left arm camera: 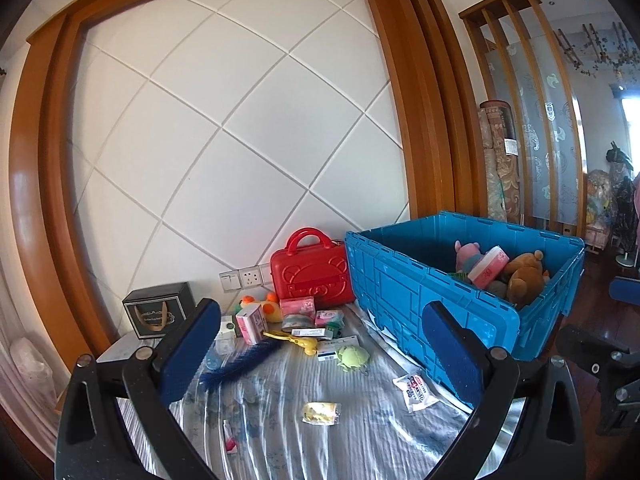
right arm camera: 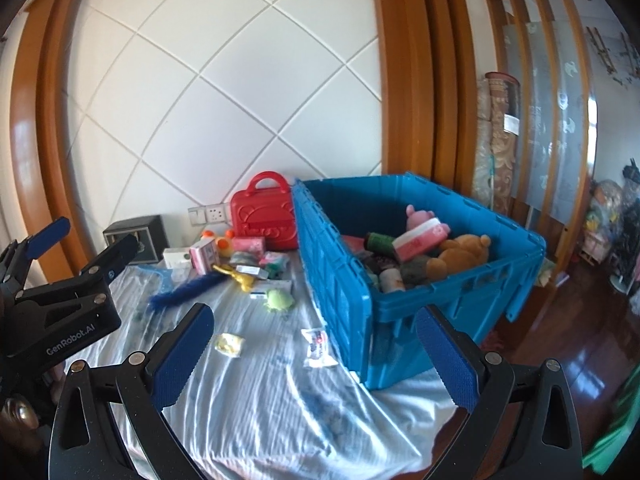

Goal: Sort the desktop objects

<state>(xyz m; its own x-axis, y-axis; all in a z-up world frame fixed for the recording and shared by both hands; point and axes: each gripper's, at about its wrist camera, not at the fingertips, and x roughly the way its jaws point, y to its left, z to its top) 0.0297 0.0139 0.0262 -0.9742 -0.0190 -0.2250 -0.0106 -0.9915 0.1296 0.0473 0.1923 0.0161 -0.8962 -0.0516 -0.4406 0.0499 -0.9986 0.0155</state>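
Both grippers spread and empty; I see the yellow packet (left arm camera: 320, 413) lying flat on the cloth, dead ahead and just below the left gripper (left arm camera: 320, 356), ahead-left of the right gripper (right arm camera: 314, 356), so left is nearer; blue crate (left arm camera: 460, 304) sits right.

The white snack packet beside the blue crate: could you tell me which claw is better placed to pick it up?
Probably the right claw: open, empty, with the white snack packet almost between its fingers. The left claw centres farther left.
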